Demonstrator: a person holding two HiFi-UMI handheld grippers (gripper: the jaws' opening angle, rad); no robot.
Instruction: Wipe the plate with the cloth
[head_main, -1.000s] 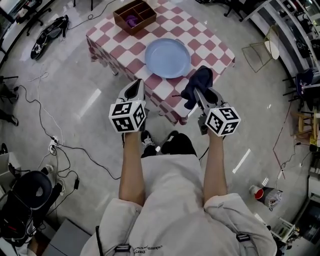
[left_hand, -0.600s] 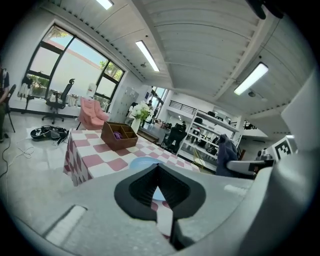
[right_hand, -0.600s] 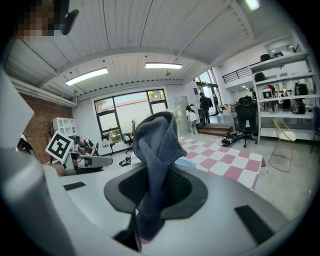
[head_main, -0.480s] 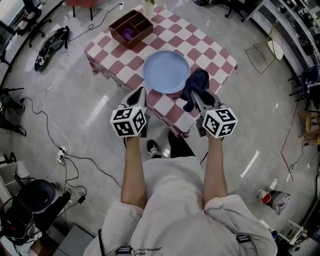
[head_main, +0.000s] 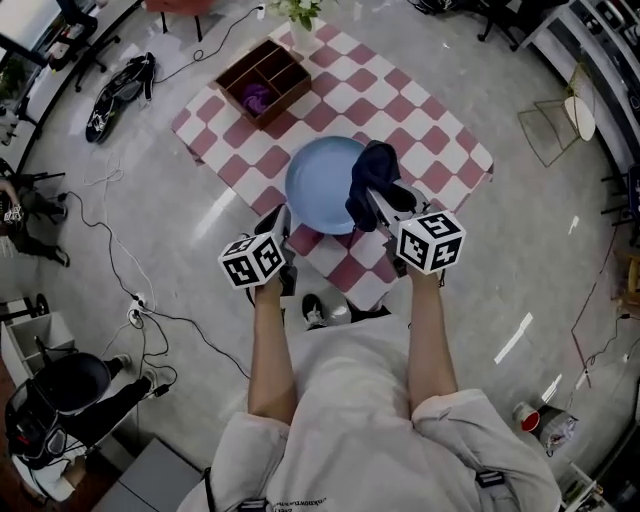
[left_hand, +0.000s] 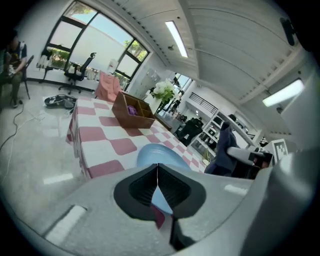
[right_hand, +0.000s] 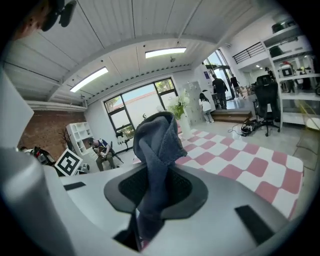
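A pale blue plate (head_main: 322, 186) lies on the red-and-white checked table (head_main: 425, 135), near its front edge. My right gripper (head_main: 378, 203) is shut on a dark blue cloth (head_main: 372, 178) that bunches above the plate's right rim; the same cloth (right_hand: 156, 150) stands up between the jaws in the right gripper view. My left gripper (head_main: 277, 222) is shut and empty, at the plate's lower left edge. The plate (left_hand: 159, 156) shows just beyond its closed jaws in the left gripper view.
A brown wooden divided box (head_main: 266, 81) with something purple in it sits at the table's far left corner, with a plant (head_main: 298, 10) behind it. Cables (head_main: 120, 262) and bags lie on the floor to the left. A chair (head_main: 568, 118) stands at right.
Both grippers have moved forward to the table. The cloth now hangs over the plate's right rim, and the left gripper has reached the plate's near edge.
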